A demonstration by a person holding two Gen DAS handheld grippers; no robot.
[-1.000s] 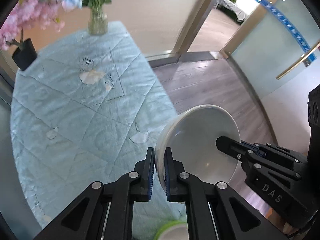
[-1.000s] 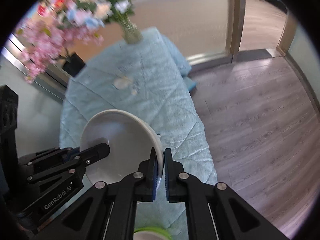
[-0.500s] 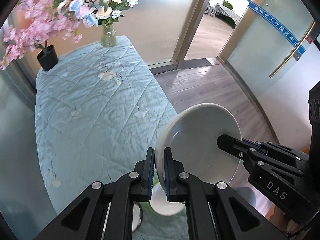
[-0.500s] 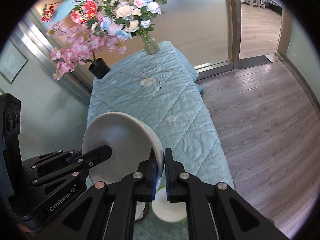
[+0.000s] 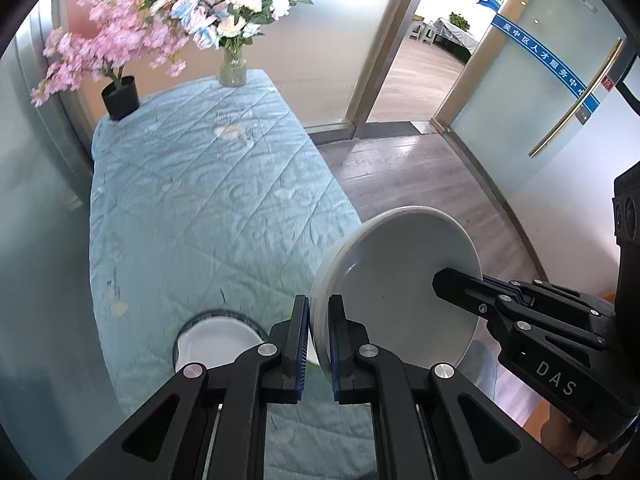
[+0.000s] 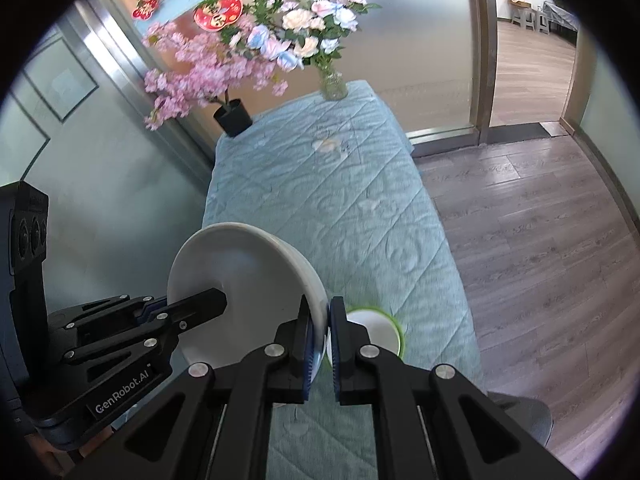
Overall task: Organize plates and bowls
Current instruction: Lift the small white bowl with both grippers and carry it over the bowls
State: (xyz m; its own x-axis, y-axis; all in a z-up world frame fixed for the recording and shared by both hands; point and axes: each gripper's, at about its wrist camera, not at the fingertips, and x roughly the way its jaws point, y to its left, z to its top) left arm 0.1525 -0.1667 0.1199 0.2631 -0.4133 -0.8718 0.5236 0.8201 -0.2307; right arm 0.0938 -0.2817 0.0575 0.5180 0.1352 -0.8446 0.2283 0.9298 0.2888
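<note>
A white bowl (image 5: 392,264) hangs tilted in the air above the near end of the table, gripped at opposite rims. My left gripper (image 5: 319,308) is shut on its left rim, and my right gripper (image 6: 322,312) is shut on its right rim. Each wrist view shows the other gripper: the right gripper (image 5: 440,280) reaches in from the right, the left gripper (image 6: 220,300) from the left across the white bowl (image 6: 240,264). Below it on the cloth sit a dark-rimmed white bowl (image 5: 216,340) and a green-rimmed white bowl (image 6: 376,328), both partly hidden by my fingers.
The table wears a light blue quilted cloth (image 5: 200,220). At its far end stand a glass vase of flowers (image 5: 233,68) and a black pot (image 5: 120,98) with pink blossoms. Wooden floor (image 6: 540,220) runs along the table's right side, and a glass door (image 5: 560,120) stands at the far right.
Both grippers have risen and drawn back with the bowl between them. More of the table and flowers shows, and the two bowls on the cloth have come into view.
</note>
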